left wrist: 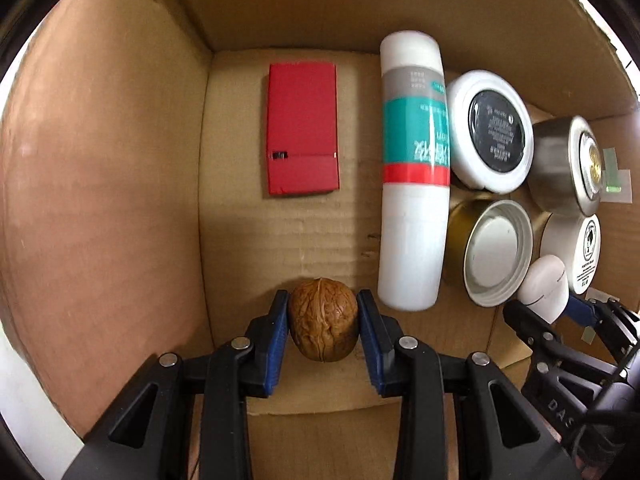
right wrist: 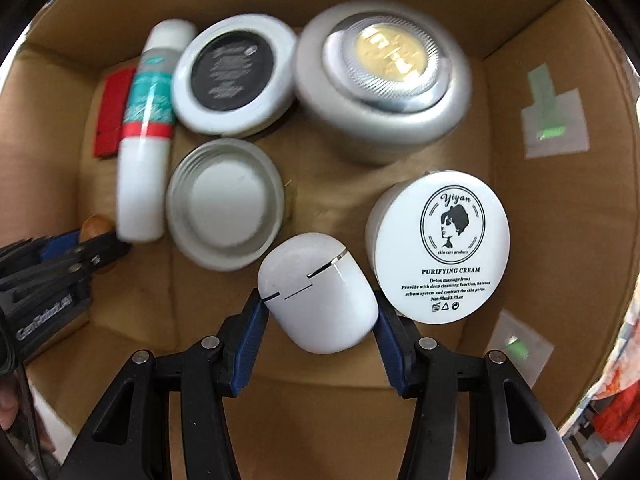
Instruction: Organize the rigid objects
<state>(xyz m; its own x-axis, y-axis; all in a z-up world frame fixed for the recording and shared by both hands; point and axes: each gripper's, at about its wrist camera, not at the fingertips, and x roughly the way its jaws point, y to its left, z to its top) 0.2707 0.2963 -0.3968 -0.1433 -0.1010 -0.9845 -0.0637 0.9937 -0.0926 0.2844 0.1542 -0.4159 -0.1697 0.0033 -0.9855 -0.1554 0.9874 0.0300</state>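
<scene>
Walnut (left wrist: pixel 323 319) clamped in left claw (left wrist: pixel 323 326); white case (right wrist: pixel 318 298) clamped in right claw (right wrist: pixel 318 320); both inside cardboard box (left wrist: pixel 280 240).

Both wrist views are aimed straight down, close, into a cardboard box (left wrist: pixel 280 8). The left corner is covered by one, the right side by the other; the white bottle (left wrist: pixel 414 168) and jars are shared.

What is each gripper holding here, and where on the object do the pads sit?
The left gripper clamps a walnut by its two opposite sides. The right gripper clamps a white earbud case across its sides.
</scene>
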